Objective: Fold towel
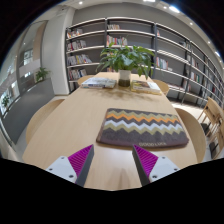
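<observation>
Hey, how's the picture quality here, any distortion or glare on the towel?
Gripper view: strong fisheye bending of the bookshelves and table edges; ceiling lights blown out; towel evenly lit, no glare; open gripper sharp, towel just beyond its fingers.

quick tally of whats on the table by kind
zigzag-patterned towel: 1
potted plant: 1
stack of books or papers: 1
total: 3, all on the wooden table; the gripper hovers open just short of the towel
</observation>
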